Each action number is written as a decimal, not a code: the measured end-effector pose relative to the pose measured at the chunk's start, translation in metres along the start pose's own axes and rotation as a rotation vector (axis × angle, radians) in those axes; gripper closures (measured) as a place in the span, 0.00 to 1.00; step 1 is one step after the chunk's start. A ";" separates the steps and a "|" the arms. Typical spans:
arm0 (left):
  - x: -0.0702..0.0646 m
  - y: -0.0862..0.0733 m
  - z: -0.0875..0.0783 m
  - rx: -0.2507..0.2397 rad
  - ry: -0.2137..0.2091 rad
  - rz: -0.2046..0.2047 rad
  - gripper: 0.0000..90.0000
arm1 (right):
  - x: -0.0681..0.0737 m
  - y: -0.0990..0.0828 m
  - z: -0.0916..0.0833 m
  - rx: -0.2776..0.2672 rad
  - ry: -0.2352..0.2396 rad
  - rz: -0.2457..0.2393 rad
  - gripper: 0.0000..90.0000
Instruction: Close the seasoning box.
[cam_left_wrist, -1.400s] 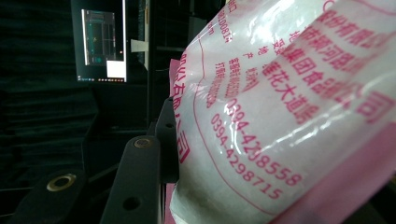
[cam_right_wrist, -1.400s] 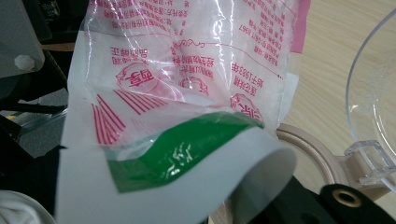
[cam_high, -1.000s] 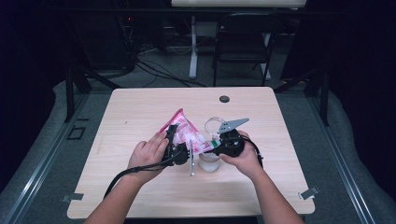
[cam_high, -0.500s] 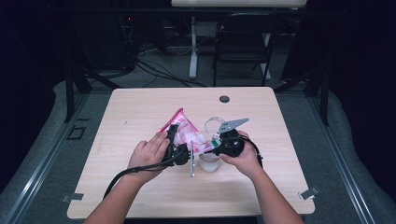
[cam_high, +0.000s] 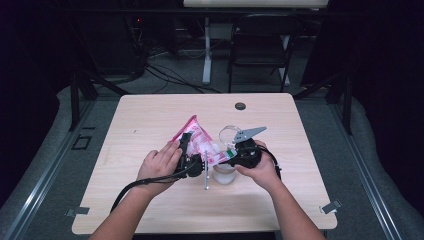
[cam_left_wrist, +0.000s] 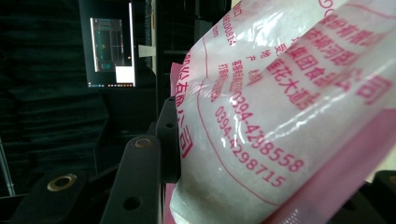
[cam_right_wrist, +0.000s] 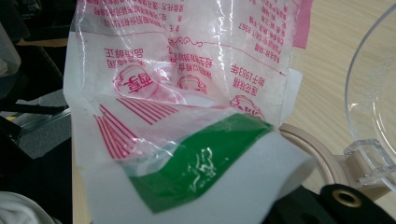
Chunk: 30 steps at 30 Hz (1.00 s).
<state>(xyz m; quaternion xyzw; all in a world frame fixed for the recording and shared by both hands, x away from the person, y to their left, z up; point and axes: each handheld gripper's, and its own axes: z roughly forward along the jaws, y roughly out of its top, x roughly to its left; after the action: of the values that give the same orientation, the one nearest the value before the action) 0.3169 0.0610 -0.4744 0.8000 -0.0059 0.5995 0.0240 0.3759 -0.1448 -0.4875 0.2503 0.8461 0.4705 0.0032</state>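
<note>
A pink and clear printed bag (cam_high: 197, 137) of white grains hangs tilted just above a clear jar (cam_high: 223, 174); the left gripper (cam_high: 186, 156) pinches its body, the right gripper (cam_high: 235, 152) its green-marked corner; the jar's contents are hard to see.

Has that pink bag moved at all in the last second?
No. The pink bag keeps its place relative to the dark round spot on the table.
</note>
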 end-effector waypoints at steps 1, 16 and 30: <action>0.001 0.000 -0.001 0.005 0.000 0.001 0.70 | 0.000 0.000 -0.002 -0.005 0.005 -0.004 1.00; 0.006 0.001 -0.002 -0.006 0.008 0.012 0.71 | 0.002 0.003 -0.005 -0.012 0.011 -0.007 1.00; 0.008 0.002 -0.004 -0.004 0.008 0.019 0.71 | 0.003 0.003 -0.003 -0.005 0.012 -0.012 1.00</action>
<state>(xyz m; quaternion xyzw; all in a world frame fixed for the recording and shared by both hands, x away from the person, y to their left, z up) 0.3151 0.0596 -0.4659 0.7973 -0.0144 0.6031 0.0198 0.3740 -0.1448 -0.4831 0.2427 0.8464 0.4740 0.0016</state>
